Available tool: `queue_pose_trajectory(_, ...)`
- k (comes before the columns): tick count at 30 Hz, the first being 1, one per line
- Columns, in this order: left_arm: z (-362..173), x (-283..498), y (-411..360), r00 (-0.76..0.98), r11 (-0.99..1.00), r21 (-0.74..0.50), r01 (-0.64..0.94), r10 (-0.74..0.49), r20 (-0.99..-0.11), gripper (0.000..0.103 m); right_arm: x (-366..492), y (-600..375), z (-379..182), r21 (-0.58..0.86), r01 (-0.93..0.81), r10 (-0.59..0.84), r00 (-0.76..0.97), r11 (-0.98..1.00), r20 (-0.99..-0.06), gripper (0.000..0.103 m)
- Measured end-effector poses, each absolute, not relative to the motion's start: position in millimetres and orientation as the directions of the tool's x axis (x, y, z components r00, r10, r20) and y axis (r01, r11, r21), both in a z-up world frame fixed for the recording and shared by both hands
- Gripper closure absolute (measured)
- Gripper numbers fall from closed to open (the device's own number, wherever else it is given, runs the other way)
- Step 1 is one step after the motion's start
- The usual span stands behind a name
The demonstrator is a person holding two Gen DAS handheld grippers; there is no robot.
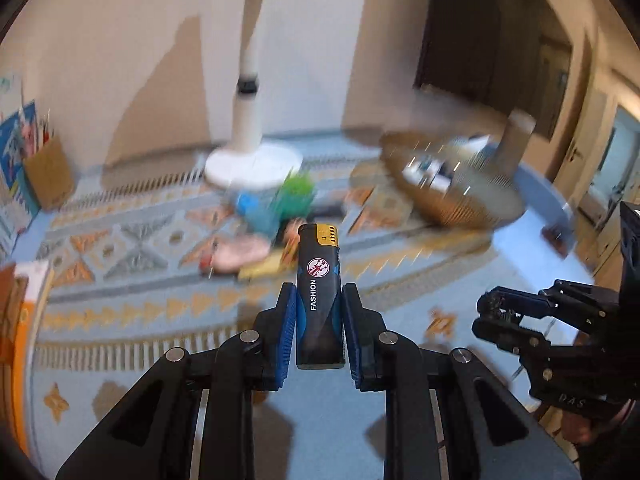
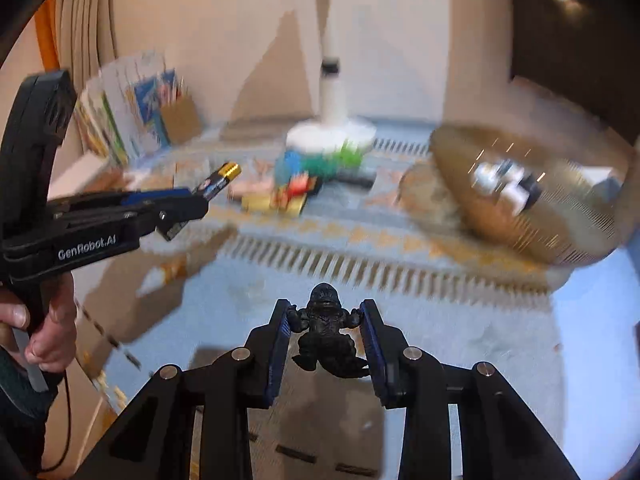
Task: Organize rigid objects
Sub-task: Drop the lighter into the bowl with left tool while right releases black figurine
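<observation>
My left gripper (image 1: 319,300) is shut on a black lighter (image 1: 319,292) with a gold top, held upright above the patterned blue cloth; it also shows in the right wrist view (image 2: 218,178). My right gripper (image 2: 327,316) is shut on a small black figurine (image 2: 326,330), held above the cloth; this gripper shows at the right of the left wrist view (image 1: 490,314). A woven basket (image 1: 448,196) with several small items stands far right, also in the right wrist view (image 2: 532,216). A blurred pile of small colourful objects (image 1: 276,220) lies mid-table.
A white lamp base (image 1: 254,160) with a tall stem stands at the back centre. A cardboard holder with pencils (image 1: 48,172) and books sit at the back left. Both views are motion-blurred.
</observation>
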State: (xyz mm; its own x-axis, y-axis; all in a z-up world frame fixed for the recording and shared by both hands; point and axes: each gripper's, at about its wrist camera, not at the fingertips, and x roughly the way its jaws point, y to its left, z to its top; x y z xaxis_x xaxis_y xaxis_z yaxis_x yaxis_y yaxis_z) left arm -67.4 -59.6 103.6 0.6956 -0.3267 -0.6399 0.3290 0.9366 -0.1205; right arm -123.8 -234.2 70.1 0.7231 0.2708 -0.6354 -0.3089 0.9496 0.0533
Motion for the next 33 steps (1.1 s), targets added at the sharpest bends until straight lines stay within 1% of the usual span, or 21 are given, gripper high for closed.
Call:
queue_pose_trajectory(4,149,-62,-83,0.750,0.922,-0.090,0.376,-0.360,-0.555,0.083,-126,-279,120,0.035,-0.187,0.177,0.826,0.982,-0.535,0.069)
queue_pose_trajectory(7,180,-52,-105,0.769,0.908,-0.103,0.407,-0.401,-0.497,0.083,-120,-321,153,0.047,-0.065,0.080,0.873,0.997,-0.481,0.069)
queue_pose_trajectory(10,197,-33,-133,0.770,0.894,-0.118,0.433,-0.434,-0.467,0.083,-106,-358,170,0.086,0.028,0.016,0.881,0.996,-0.473,0.069)
queue_pose_trajectory(13,193,-2,-164,0.723,0.869,-0.169,0.466,-0.484,-0.494,0.083,-82,-384,167,0.129,0.083,-0.004,0.857,0.988,-0.516,0.069)
queue_pose_trajectory(17,158,34,-212,0.628,0.839,-0.222,0.496,-0.524,-0.576,0.083,-50,-403,141,0.140,0.123,-0.013,0.794,0.983,-0.608,0.069)
queue_pose_trajectory(21,121,50,-253,0.530,0.803,-0.252,0.540,-0.557,-0.639,0.083,-29,-414,119,0.157,0.145,-0.002,0.741,0.977,-0.671,0.069)
queue_pose_trajectory(24,103,57,-278,0.477,0.780,-0.261,0.568,-0.571,-0.668,0.083,-23,-418,109,0.142,0.169,-0.021,0.711,0.975,-0.702,0.069)
queue_pose_trajectory(25,99,58,-284,0.450,0.767,-0.275,0.580,-0.583,-0.676,0.082,-19,-423,105,0.152,0.182,-0.018,0.696,0.971,-0.717,0.067)
queue_pose_trajectory(26,94,63,-290,0.412,0.748,-0.297,0.594,-0.600,-0.686,0.073,-15,-427,101,0.169,0.191,-0.008,0.685,0.967,-0.728,0.064)
queue_pose_trajectory(27,95,63,-293,0.399,0.742,-0.306,0.597,-0.605,-0.688,0.065,-13,-433,98,0.192,0.203,0.003,0.678,0.960,-0.735,0.058)
queue_pose_trajectory(28,96,63,-291,0.399,0.741,-0.311,0.595,-0.609,-0.686,0.059,-13,-440,96,0.213,0.220,0.008,0.678,0.952,-0.735,0.055)
queue_pose_trajectory(33,116,55,-251,0.457,0.767,-0.311,0.561,-0.601,-0.656,0.055,-36,-456,111,0.268,0.258,-0.006,0.730,0.928,-0.684,0.053)
